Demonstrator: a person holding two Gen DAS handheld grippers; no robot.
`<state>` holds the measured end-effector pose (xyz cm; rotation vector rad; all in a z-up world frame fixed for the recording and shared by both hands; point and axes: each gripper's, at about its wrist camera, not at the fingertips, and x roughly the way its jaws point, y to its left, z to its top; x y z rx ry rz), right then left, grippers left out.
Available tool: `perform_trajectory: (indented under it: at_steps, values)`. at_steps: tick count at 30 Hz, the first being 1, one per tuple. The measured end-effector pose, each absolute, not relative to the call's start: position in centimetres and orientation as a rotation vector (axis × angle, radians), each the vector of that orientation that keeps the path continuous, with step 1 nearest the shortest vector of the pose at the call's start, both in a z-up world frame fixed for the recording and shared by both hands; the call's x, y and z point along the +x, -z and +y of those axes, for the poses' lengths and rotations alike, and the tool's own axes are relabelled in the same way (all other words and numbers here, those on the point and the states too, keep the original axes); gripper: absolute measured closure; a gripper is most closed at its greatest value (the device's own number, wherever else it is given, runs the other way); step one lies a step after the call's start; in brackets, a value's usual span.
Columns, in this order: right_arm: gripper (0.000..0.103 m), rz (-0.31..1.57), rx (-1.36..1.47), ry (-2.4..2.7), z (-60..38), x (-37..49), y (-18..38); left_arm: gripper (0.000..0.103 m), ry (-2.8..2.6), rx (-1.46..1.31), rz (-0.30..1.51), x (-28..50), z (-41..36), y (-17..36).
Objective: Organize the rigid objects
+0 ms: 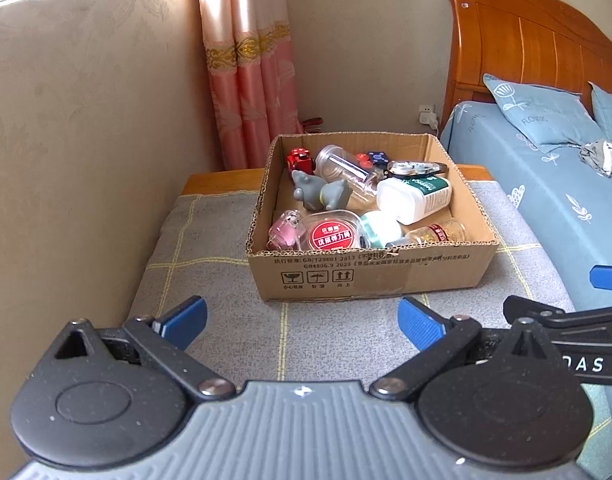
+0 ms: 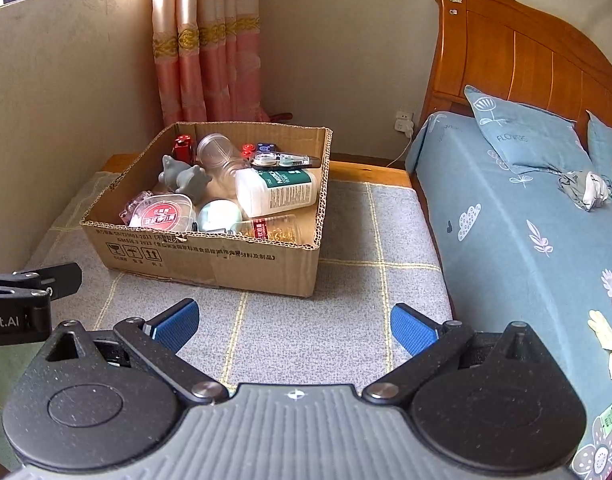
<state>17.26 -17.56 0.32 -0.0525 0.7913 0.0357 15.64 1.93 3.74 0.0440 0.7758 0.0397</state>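
Note:
An open cardboard box stands on a grey checked mat. It holds several rigid items: a white bottle with a green label, a clear jar, a grey animal figure, a red toy car, a round tin with a red label. My left gripper is open and empty, short of the box. My right gripper is open and empty, near the box's right corner.
A beige wall runs along the left. A bed with a blue sheet and wooden headboard lies right. Pink curtains hang behind. The grey mat shows in front and right of the box.

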Motion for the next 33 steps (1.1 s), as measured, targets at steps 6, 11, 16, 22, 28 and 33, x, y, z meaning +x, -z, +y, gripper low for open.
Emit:
perform_trajectory:
  at_steps: [6,11,16,22,28,33]
  values:
    - [0.0,0.79,-0.047,-0.032,-17.64,17.34,-0.32,0.002,-0.04,0.059,0.777,15.55,1.68,-3.88]
    - [0.0,0.786,-0.046,-0.031,-17.63,17.3,-0.43,0.002,-0.053,0.072,0.781,15.52,1.59,-4.0]
    - [0.0,0.783,-0.048,-0.033,-17.5,17.19,-0.59,0.002,-0.056,0.081,0.773,15.3,1.53,-4.23]
    - [0.0,0.774,-0.042,-0.032,-17.57,16.96,-0.85,0.002,-0.059,0.106,0.768,15.09,1.27,-4.42]
    - [0.0,0.769,-0.041,-0.033,-17.53,16.92,-1.05,0.002,-0.058,0.114,0.761,14.95,1.18,-4.62]
    - [0.0,0.768,-0.039,-0.033,-17.52,16.92,-1.11,0.002,-0.058,0.114,0.76,14.91,1.15,-4.65]
